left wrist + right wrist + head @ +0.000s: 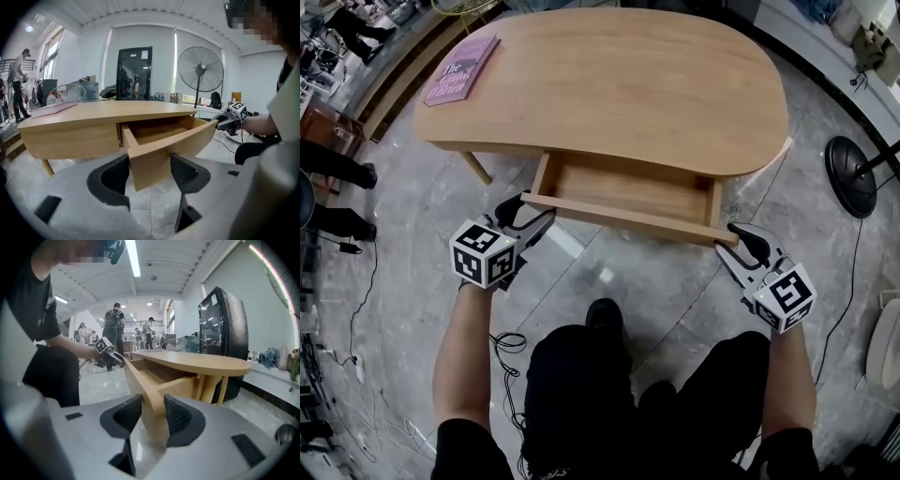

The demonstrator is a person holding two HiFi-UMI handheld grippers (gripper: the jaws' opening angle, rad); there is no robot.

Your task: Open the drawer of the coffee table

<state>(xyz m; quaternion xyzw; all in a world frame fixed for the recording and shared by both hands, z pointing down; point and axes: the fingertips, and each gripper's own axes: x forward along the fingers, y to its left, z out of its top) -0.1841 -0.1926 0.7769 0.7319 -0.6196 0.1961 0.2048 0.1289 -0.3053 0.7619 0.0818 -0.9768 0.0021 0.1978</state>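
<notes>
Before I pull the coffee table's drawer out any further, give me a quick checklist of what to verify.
1. Left gripper clamped on the left end of the light wooden drawer front: ok.
2. Right gripper clamped on its right end: ok.
3. Drawer interior partly out from under the rounded wooden tabletop: ok.
4. How much further the drawer can slide: cannot tell.
5. Pink book lying on the tabletop's far corner, away from the drawer: ok.

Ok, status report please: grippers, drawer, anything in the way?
Left gripper and right gripper shut on drawer front ends. Drawer pulled out. Nothing seen blocking.
</notes>
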